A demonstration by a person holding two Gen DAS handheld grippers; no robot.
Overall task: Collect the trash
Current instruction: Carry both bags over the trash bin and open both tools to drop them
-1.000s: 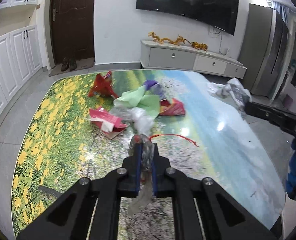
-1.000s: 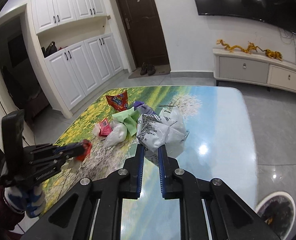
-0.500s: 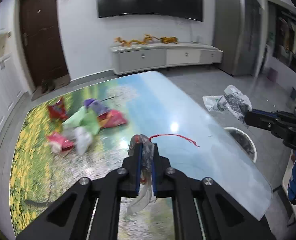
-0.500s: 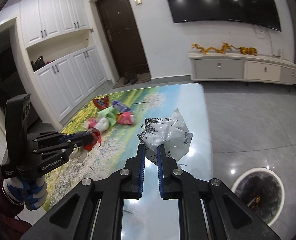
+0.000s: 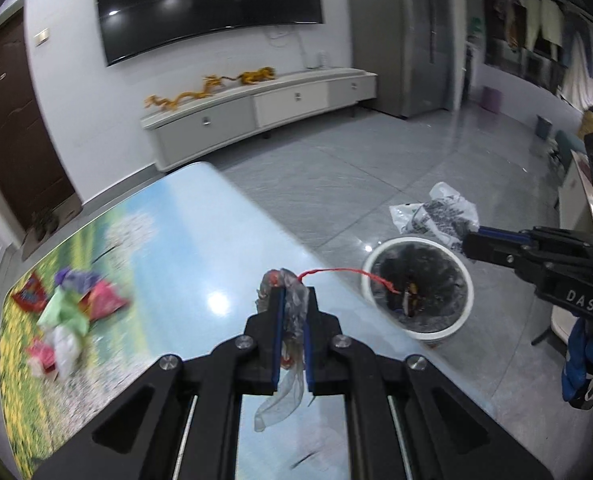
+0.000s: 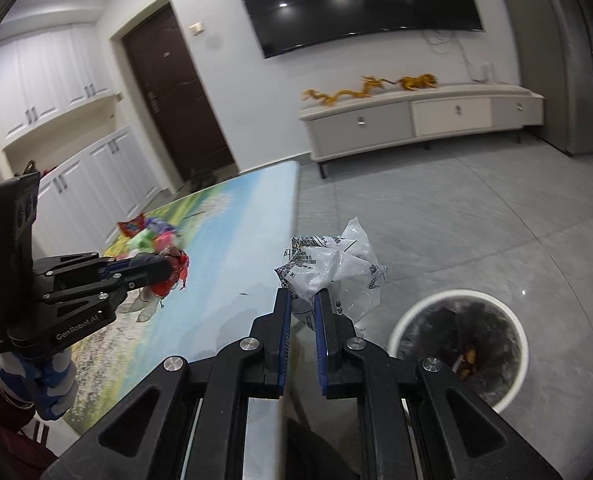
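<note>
My left gripper (image 5: 292,292) is shut on a clear crumpled wrapper (image 5: 290,312) with a red string (image 5: 348,274) trailing from it, over the table's right edge. It also shows in the right wrist view (image 6: 172,270). My right gripper (image 6: 302,296) is shut on a white printed plastic bag (image 6: 332,260), held past the table edge, above and left of the white trash bin (image 6: 460,340). The bin (image 5: 420,284) stands on the floor, lined in black, with trash inside. The bag also shows in the left wrist view (image 5: 436,212).
Several wrappers lie in a pile (image 5: 68,312) on the far left of the picture-print table (image 5: 184,240). A low TV cabinet (image 5: 256,112) stands against the wall. Grey tile floor (image 6: 456,208) surrounds the bin.
Both grippers have swung right, away from the pile and towards the bin, each holding its trash. The bin has come fully into both views.
</note>
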